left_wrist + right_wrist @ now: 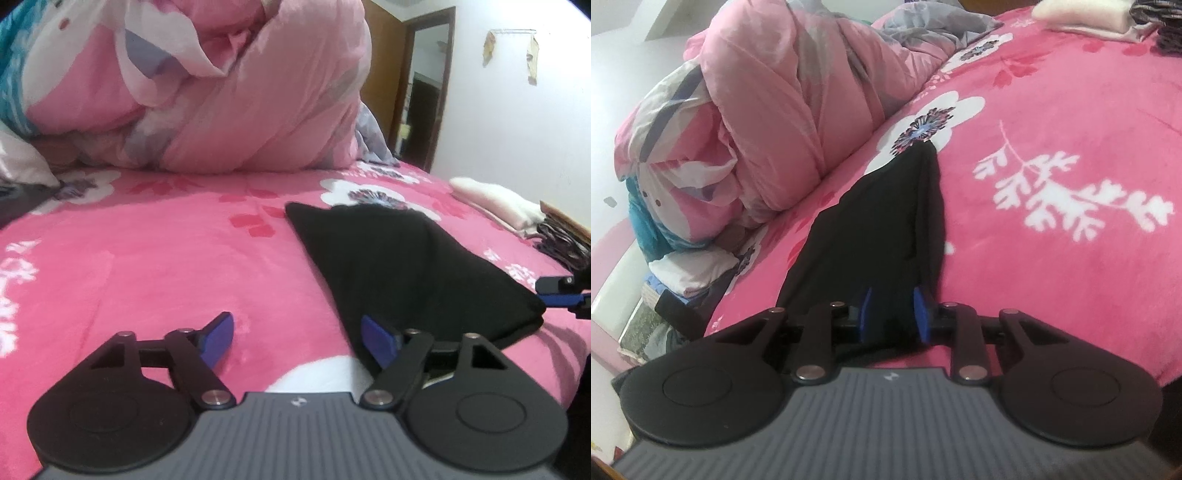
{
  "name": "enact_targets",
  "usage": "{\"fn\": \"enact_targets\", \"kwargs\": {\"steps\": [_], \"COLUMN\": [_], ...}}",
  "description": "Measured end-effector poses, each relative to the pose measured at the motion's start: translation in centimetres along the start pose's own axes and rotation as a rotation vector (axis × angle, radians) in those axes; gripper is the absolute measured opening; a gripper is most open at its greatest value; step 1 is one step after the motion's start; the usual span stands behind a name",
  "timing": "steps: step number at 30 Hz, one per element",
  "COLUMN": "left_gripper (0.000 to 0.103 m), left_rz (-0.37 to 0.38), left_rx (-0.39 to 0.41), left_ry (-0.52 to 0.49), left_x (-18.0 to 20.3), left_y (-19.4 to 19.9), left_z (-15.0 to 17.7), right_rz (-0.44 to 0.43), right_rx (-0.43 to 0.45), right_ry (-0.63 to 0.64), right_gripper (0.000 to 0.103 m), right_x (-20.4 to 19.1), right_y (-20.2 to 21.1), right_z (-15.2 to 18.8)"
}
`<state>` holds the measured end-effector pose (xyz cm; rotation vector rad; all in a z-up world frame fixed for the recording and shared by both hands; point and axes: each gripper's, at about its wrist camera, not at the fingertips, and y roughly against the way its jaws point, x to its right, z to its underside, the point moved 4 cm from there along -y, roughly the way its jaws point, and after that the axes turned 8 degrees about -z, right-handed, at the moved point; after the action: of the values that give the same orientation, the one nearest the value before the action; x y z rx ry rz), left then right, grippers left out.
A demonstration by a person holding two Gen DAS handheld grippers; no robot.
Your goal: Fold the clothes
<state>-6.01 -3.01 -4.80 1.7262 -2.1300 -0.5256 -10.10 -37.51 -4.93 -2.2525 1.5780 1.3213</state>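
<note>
A black garment [406, 273] lies on a bright pink flowered bedspread [166, 266], narrowed into a long, layered shape with its far end tapering toward a white flower print. The left gripper [297, 341] hovers low at the garment's near left edge, its blue pads spread wide with nothing between them. The right gripper [892, 314] sits at the garment's near end, its pads drawn close around black cloth; it appears to be pinching an edge, though the dark fabric makes the contact hard to confirm. Beyond the garment, a bunched pink quilt [229, 92] is heaped up. Past the garment's far right side, a pale folded item [495, 203] rests on the bedspread. The garment looks partly folded, at least doubled lengthwise; a crosswise fold likely remains.
</note>
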Motion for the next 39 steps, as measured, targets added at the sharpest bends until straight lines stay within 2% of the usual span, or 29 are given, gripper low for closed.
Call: {"fn": "enact_targets", "kwargs": {"steps": [3, 5, 6, 7, 9, 11, 16, 17, 19, 21, 23, 28, 31, 34, 39], "left_gripper": [0.071, 0.07, 0.066, 0.06, 0.053, 0.052, 0.04, 0.038, 0.02, 0.013, 0.011, 0.006, 0.005, 0.004, 0.003], "left_rz": [0.011, 0.033, 0.042, 0.049, 0.063, 0.081, 0.104, 0.106, 0.094, 0.081, 0.082, 0.064, 0.068, 0.077, 0.111], "left_rx": [0.048, 0.073, 0.08, 0.076, 0.065, 0.061, 0.079, 0.082, 0.075, 0.067, 0.077, 0.124, 0.132, 0.133, 0.131], "left_ry": [-0.075, -0.173, -0.22, -0.254, -0.301, -0.32, -0.385, -0.393, -0.399, -0.406, -0.41, -0.468, -0.444, -0.407, -0.34], "left_x": [0.4, 1.3, 1.8, 2.3, 3.1, 3.7, 4.7, 4.8, 4.9, 4.9, 5.0, 5.7, 5.4, 4.9, 4.0], "left_y": [1.5, 2.2, 2.5, 2.5, 2.5, 2.6, 3.3, 3.4, 3.1, 2.8, 2.8, 3.4, 3.6, 3.7, 4.1], "left_z": [0.0, 0.4, 0.6, 0.9, 1.5, 1.9, 2.4, 2.4, 2.5, 2.5, 2.4, 2.7, 2.5, 2.2, 1.7], "right_rz": [0.008, 0.013, 0.015, 0.012, 0.005, -0.012, -0.036, -0.04, -0.05, -0.059, -0.068, -0.04, -0.021, -0.012, -0.1], "right_rx": [0.005, 0.005, 0.005, 0.007, 0.01, 0.015, 0.019, 0.02, 0.021, 0.023, 0.023, 0.013, 0.02, 0.024, 0.065], "right_ry": [0.001, -0.009, -0.015, -0.021, -0.033, -0.061, -0.103, -0.112, -0.129, -0.146, -0.159, -0.071, -0.033, -0.016, -0.077], "right_gripper": [0.011, 0.006, 0.004, 0.004, 0.004, 0.007, 0.008, 0.008, 0.008, 0.008, 0.008, 0.005, 0.0, 0.0, 0.0], "right_x": [0.0, 0.3, 0.5, 0.5, 0.7, 0.8, 1.1, 1.2, 1.3, 1.5, 1.6, 0.2, -0.1, -0.4, -1.0], "right_y": [0.4, 0.5, 0.5, 0.6, 0.7, 0.8, 0.8, 0.8, 0.9, 0.9, 0.9, 0.4, 0.6, 0.8, 2.2], "right_z": [0.2, 0.3, 0.4, 0.5, 0.6, 0.6, 0.6, 0.6, 0.6, 0.6, 0.7, 0.9, 1.0, 1.0, 0.5]}}
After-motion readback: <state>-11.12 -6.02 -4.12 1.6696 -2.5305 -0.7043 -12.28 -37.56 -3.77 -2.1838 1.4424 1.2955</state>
